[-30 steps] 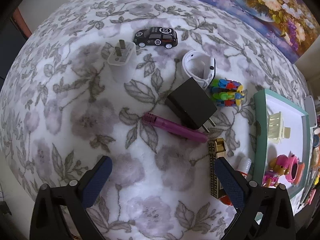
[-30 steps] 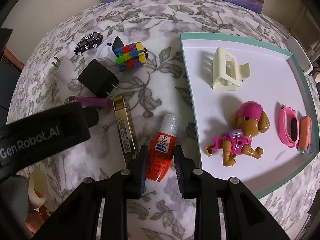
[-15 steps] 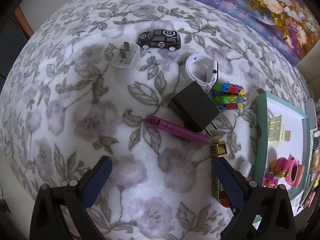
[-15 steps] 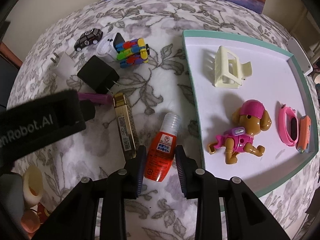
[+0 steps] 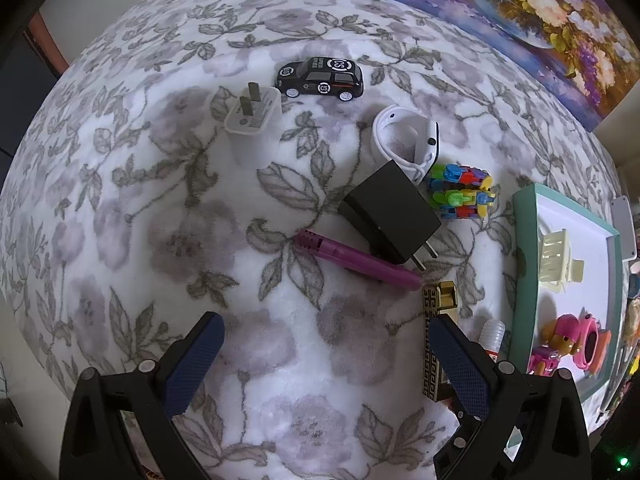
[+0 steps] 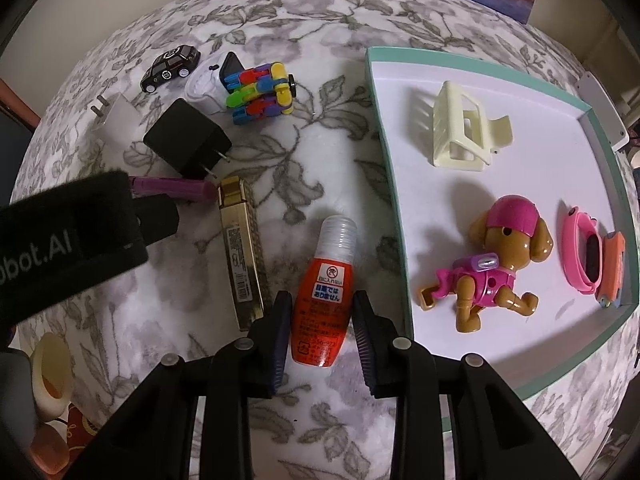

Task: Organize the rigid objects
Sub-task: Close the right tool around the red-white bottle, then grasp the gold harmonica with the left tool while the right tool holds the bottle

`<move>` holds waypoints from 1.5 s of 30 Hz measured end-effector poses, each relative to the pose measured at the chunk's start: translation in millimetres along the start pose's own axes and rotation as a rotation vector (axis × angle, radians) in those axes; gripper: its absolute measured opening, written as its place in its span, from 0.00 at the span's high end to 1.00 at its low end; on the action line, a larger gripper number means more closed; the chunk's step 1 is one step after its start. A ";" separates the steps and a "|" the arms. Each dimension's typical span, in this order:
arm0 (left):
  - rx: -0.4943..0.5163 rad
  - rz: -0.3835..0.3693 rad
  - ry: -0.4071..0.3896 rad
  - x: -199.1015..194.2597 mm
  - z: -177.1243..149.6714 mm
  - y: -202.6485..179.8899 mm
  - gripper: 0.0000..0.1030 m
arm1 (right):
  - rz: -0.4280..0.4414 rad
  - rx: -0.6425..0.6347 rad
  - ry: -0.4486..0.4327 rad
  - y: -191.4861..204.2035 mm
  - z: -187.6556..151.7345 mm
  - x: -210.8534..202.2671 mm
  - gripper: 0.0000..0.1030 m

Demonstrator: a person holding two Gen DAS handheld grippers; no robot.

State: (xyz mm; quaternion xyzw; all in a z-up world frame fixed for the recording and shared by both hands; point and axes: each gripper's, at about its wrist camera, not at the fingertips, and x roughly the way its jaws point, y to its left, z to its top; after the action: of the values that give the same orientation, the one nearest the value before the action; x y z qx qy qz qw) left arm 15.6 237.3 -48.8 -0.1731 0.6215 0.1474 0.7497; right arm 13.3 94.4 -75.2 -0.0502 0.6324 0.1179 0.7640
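A red glue bottle [image 6: 322,304] with a clear cap lies on the flowered cloth, left of the teal tray [image 6: 390,184]. My right gripper [image 6: 322,296] straddles the bottle's lower half, narrowly open, its pads right beside the bottle's sides. My left gripper [image 5: 324,320] hangs wide open above bare cloth with nothing between its fingers. Beyond it lie a purple pen [image 5: 356,258], a black charger [image 5: 390,210], a white charger [image 5: 254,128], a toy car [image 5: 320,78], a white band [image 5: 404,140] and a colourful block toy [image 5: 460,192]. A gold lighter [image 6: 240,256] lies left of the bottle.
The tray holds a cream hair clip [image 6: 460,132], a toy dog [image 6: 492,264] and a pink watch [image 6: 584,256]. The left gripper's body [image 6: 68,240] crosses the left of the right wrist view. A flower painting [image 5: 520,12] stands along the far edge.
My right gripper's fingers have spread slightly around the red bottle, which stays on the cloth. The left gripper has barely shifted and stays wide open.
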 end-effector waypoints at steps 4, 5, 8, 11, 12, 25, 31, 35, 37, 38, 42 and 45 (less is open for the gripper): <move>0.000 0.000 0.006 3.3 -0.9 -0.9 0.00 | 0.009 0.003 0.003 0.7 -0.1 1.2 0.69; 0.000 -0.001 0.008 3.9 -1.2 -1.7 0.00 | 0.011 0.002 0.002 0.4 0.2 0.2 0.69; -0.004 -0.022 0.014 5.6 -2.3 -5.1 0.00 | 0.032 0.003 -0.008 -4.6 1.7 -8.8 0.70; -0.006 -0.029 0.013 5.4 -2.4 -8.3 0.00 | 0.050 0.011 -0.028 -11.2 2.6 -18.0 0.70; -0.008 -0.033 0.011 4.9 -2.3 -9.1 0.00 | 0.055 0.014 -0.034 -13.3 3.4 -20.7 0.70; 0.013 -0.061 0.000 1.9 -3.2 -24.2 0.02 | 0.115 0.067 -0.088 -36.0 3.2 -52.6 0.78; 0.033 -0.057 0.003 2.7 -5.2 -28.6 0.06 | 0.122 0.081 -0.079 -40.8 2.8 -51.3 0.78; 0.046 -0.055 0.004 4.1 -7.1 -35.8 0.14 | 0.134 0.091 -0.089 -44.8 3.0 -54.7 0.78; 0.060 -0.059 0.008 5.8 -8.7 -39.6 0.14 | 0.134 0.099 -0.094 -48.0 3.3 -57.3 0.78; 0.063 -0.060 0.009 5.9 -9.2 -41.0 0.14 | 0.134 0.104 -0.095 -50.4 3.5 -58.6 0.78; 0.082 -0.059 0.008 5.7 -10.1 -48.2 0.18 | 0.159 0.127 -0.100 -58.4 3.6 -64.0 0.78; 0.095 -0.060 0.010 7.4 -10.3 -54.4 0.18 | 0.162 0.124 -0.110 -59.3 3.4 -68.5 0.78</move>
State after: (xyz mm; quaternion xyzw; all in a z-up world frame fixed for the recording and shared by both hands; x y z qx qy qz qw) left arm 31.6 184.0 -53.7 -0.1568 0.6261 0.0942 0.7579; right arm 19.2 29.8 -11.9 0.0550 0.5974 0.1423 0.7873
